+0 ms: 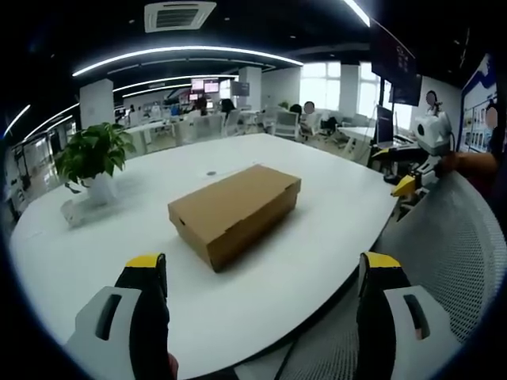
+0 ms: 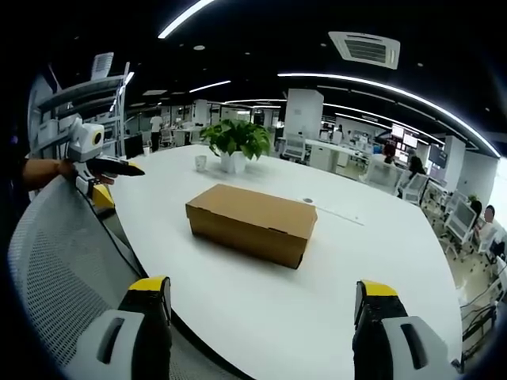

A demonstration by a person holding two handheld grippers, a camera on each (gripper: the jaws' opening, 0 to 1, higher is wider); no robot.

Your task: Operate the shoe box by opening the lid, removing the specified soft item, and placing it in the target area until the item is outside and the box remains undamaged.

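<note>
What the closed box and the edges of the two views keep from sight

The shoe box (image 1: 235, 212) (image 2: 253, 222) has its lid down, so nothing inside it can be seen, and its far sides are turned away in both views. The left gripper (image 1: 265, 273) and the right gripper (image 2: 265, 297) are cut by the bottom edge; the jaws show only their yellow tips and grey upper parts. The white table (image 1: 333, 198) (image 2: 380, 261) runs out of view at its near edge, behind the jaws. The pot of the plant (image 1: 93, 158) (image 2: 235, 142) is small and unclear. People at the far desks are too small to tell.
</note>
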